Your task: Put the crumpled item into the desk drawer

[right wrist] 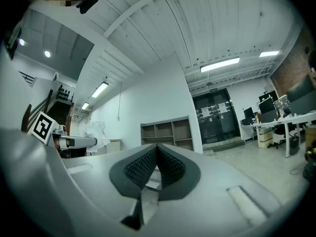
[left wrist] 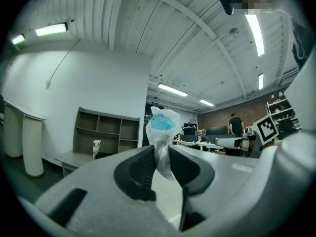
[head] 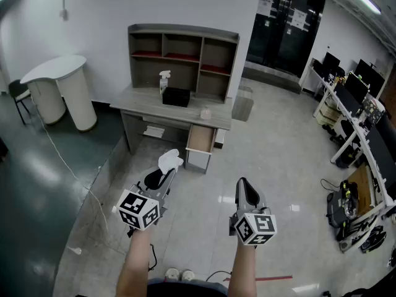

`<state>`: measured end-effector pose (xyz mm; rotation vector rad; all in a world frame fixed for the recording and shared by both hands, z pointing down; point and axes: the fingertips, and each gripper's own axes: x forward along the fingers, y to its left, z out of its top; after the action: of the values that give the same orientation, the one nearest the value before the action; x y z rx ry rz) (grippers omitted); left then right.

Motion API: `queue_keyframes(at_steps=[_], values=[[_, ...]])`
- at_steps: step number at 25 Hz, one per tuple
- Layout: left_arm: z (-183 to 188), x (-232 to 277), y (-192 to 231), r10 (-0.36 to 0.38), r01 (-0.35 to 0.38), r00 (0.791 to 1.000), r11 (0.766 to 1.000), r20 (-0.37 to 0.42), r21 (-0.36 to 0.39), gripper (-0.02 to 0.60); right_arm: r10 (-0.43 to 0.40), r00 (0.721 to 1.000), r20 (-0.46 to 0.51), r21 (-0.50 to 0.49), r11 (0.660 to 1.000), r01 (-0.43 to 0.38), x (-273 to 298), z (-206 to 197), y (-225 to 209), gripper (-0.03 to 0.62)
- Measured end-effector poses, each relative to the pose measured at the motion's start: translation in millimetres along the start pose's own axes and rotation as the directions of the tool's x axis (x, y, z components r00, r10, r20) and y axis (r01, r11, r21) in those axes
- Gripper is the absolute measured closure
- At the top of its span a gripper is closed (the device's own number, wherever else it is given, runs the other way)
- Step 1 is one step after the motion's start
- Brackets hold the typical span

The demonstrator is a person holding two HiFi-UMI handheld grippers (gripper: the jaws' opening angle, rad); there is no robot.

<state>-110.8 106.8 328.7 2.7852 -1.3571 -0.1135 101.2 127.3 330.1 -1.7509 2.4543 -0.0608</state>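
My left gripper (head: 167, 173) is shut on a crumpled white item (head: 170, 161) with a blue patch, which sticks up out of the jaws (left wrist: 161, 127). In the left gripper view the pads pinch its lower end. My right gripper (head: 242, 185) is shut with nothing between its pads (right wrist: 157, 158). Both are held over the floor, a few steps from the grey desk (head: 173, 107). The desk drawer (head: 200, 138) under the right end of the desk stands pulled out. From the right gripper view the left gripper and the white item (right wrist: 94, 132) show at the left.
A spray bottle (head: 164, 81), a black box (head: 176, 96) and a small clear cup (head: 205, 112) stand on the desk under a shelf hutch (head: 183, 54). A white rounded counter (head: 59, 88) stands at the left. Office desks with monitors (head: 362, 104) line the right side.
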Motion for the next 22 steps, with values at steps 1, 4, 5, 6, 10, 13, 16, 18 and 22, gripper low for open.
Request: queue_keyframes(at_steps=[1, 4, 5, 6, 10, 13, 16, 18, 22], values=[[-0.2, -0.3, 0.4, 0.001, -0.001, 1.0, 1.0, 0.0, -0.001, 0.511, 0.0, 1.0, -0.001, 0.0, 1.0, 0.0, 0.3, -0.2, 0.3, 0.583], [-1.0, -1.4, 1.1, 0.001, -0.001, 1.0, 1.0, 0.0, -0.004, 0.511, 0.0, 1.0, -0.003, -0.001, 1.0, 0.0, 0.6, -1.2, 1.3, 0.583], [-1.4, -1.8, 1.2, 0.001, -0.001, 1.0, 1.0, 0.001, -0.004, 0.511, 0.001, 1.0, -0.004, -0.002, 1.0, -0.001, 0.4, -1.8, 1.7, 0.585], [-1.9, -2.3, 1.5, 0.001, -0.001, 1.0, 1.0, 0.002, -0.005, 0.511, 0.001, 1.0, -0.004, -0.003, 1.0, -0.001, 0.2, -2.5, 2.3, 0.585], [-3.0, -3.4, 2.7, -0.001, 0.001, 1.0, 1.0, -0.001, -0.01, 0.511, -0.001, 1.0, -0.008, -0.004, 1.0, 0.001, -0.6, -3.0, 4.6, 0.583], [-3.5, -2.8, 6.0, -0.005, 0.005, 1.0, 1.0, 0.0, -0.015, 0.511, -0.009, 1.0, -0.01, -0.008, 1.0, 0.009, 0.9, -2.5, 5.2, 0.583], [-4.4, -1.5, 8.1, -0.01, 0.01, 1.0, 1.0, -0.001, -0.018, 0.511, -0.02, 1.0, 0.005, 0.015, 1.0, 0.02, 1.4, -0.8, 2.8, 0.583], [-5.3, -1.1, 10.5, -0.014, 0.014, 1.0, 1.0, 0.0, -0.02, 0.511, -0.03, 0.999, 0.017, 0.032, 0.999, 0.03, 1.8, -0.6, 0.4, 0.583], [-2.2, -0.1, 20.9, -0.019, 0.019, 1.0, 0.999, 0.006, -0.025, 0.511, -0.051, 0.999, 0.018, 0.027, 0.998, 0.051, 9.3, 1.2, 0.3, 0.583]])
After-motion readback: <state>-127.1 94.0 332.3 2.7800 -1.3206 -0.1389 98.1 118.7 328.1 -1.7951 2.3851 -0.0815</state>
